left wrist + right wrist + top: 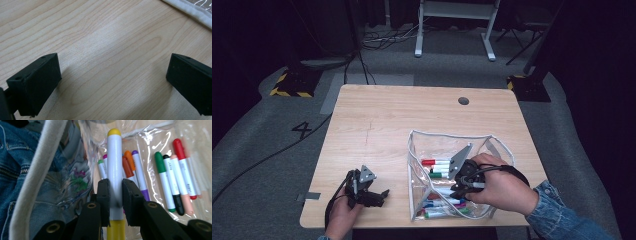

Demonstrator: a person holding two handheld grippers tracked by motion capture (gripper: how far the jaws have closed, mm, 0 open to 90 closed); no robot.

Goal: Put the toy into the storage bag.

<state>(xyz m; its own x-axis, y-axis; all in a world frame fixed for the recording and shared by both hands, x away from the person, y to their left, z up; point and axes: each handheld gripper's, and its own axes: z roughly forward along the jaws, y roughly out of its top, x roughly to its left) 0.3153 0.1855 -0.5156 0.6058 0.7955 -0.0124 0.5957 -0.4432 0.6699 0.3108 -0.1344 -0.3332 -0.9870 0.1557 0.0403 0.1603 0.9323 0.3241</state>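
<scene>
1. The right gripper (pixel 115 192) is down inside the clear plastic pouch (pixel 417 150), which sits on the near right part of the wooden table (pixel 377 120).
2. Its two black jaws are clamped on a yellow-capped marker (pixel 114 165), pressing the white barrel from both sides. The yellow cap points away from the gripper and the yellow end pokes out below the jaws.
3. Other markers lie flat on the pouch floor beyond it: an orange marker (pixel 128 166) and a purple marker (pixel 138 170) just beside the held one, then a green marker (pixel 162 180), a black marker (pixel 172 187) and a red marker (pixel 183 167) farther over.
4. From above, the right hand (pixel 499 187) wraps the gripper body over the middle of the pouch, a denim sleeve (pixel 557 212) trailing off toward the table's near right corner.
5. The pouch's white piped rim (pixel 37 170) curves up close to the right gripper's camera, with denim showing behind the clear wall.
6. The left gripper (pixel 379 195) rests low at the near left edge of the table, just left of the pouch, held by the left hand (pixel 343 215).
7. Its jaws stand wide apart with bare wood between them; the pouch's white edge crosses the far corner of the left gripper view.
</scene>
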